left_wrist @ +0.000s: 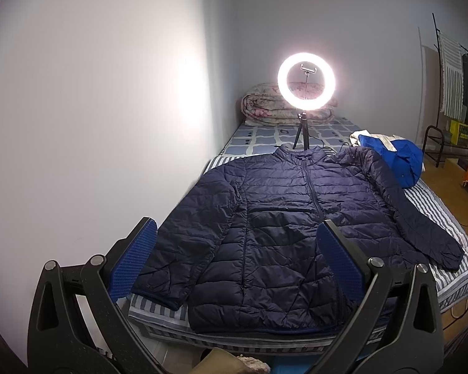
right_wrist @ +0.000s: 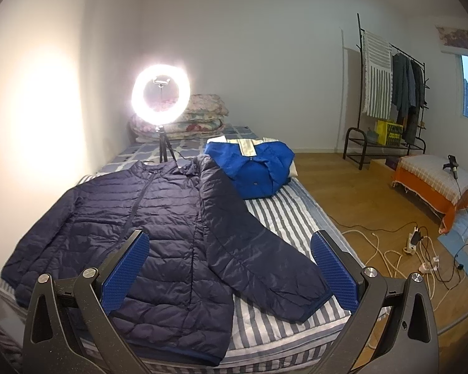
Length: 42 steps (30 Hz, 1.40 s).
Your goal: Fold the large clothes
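striped bed point(right_wrist: 284, 218) was covered by an unfolded jacket point(right_wrist: 159, 218); both grippers point(left_wrist: 237, 246) point(right_wrist: 231, 255) were held released, so a sleeve point(right_wrist: 259, 243) was probably to be grasped first.

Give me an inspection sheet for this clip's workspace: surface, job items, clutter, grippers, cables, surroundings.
Surface: bed with a striped sheet near, a checked one beyond.
Job's things: navy jacket spread flat, zipped, front up, its sleeves lying out to the sides; blue jacket bunched behind it.
Clutter: lit ring light on a tripod standing on the bed; folded quilts at the far end.
Grippers: left gripper open, over the jacket's hem, holding nothing; right gripper open, over the sleeve, holding nothing.
Cables: cords and power strips tangled on the floor right of the bed.
Surroundings: clothes rack, bench, window.
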### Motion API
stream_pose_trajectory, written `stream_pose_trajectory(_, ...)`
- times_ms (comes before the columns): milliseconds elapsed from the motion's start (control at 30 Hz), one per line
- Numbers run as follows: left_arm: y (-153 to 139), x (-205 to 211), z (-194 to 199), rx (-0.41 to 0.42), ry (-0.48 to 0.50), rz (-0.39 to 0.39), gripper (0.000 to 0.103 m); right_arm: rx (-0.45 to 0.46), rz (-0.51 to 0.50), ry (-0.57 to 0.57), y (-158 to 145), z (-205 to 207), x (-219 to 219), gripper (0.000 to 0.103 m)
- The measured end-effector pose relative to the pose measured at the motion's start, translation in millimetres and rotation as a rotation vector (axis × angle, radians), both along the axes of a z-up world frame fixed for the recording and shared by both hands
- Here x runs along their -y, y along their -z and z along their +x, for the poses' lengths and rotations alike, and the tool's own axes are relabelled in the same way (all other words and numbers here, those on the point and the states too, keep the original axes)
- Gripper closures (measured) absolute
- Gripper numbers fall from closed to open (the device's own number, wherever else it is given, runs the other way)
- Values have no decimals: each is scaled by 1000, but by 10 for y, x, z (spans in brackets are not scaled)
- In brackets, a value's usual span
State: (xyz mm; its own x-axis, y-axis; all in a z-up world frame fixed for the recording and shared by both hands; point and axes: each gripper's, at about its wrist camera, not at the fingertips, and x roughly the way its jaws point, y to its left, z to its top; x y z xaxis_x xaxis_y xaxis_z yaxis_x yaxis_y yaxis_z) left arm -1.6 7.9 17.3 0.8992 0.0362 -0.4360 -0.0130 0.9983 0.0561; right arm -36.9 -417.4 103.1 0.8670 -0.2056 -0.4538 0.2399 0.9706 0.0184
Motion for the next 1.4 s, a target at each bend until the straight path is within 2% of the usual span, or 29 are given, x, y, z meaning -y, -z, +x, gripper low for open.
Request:
stream_pose_trajectory(200,7,-52,26,12,2,2,0,9,27,-23,-29,77,-44,1)
stream_pose_trajectory(367,71,-111,18,19,-12,13,0,56,38,-108,-95,219,-223,1)
stream_pose_trajectory(633,309,-413,-195,40,-31,-22,0,67,21,-406,-217,669,-943,1)
stream_pose_trajectory(767,335,-496,-335,58,-45,-13,0,32,3,-562,-170,1018,-1437,1)
stream_pose_trajectory(833,362,-558,-385,54,-47,-27,0,10,9,-628,-127,1139,-1621,6)
stream_pose_trajectory(1000,480,-674,-440,-8,-34,-65,17,-91,27,-831,44,1433,-2256,17)
stream_pose_trajectory(1033,521,-703,-439,-29,-35,-72,19,-116,35,-877,87,1488,-2394,22)
stream_pose_trajectory(1133,636,-807,-437,-86,-46,-119,33,-194,32,-1001,228,1599,-2814,36)
stream_pose_trajectory(1200,709,-880,-437,-125,-45,-152,45,-242,24,-1078,355,1652,-3082,42)
stream_pose_trajectory(1300,782,-953,-446,-142,-62,-157,51,-307,21,-1193,517,1678,-3415,43)
stream_pose_trajectory(1400,842,-1033,-451,-154,-89,-169,52,-374,-7,-1296,712,1671,-3818,52)
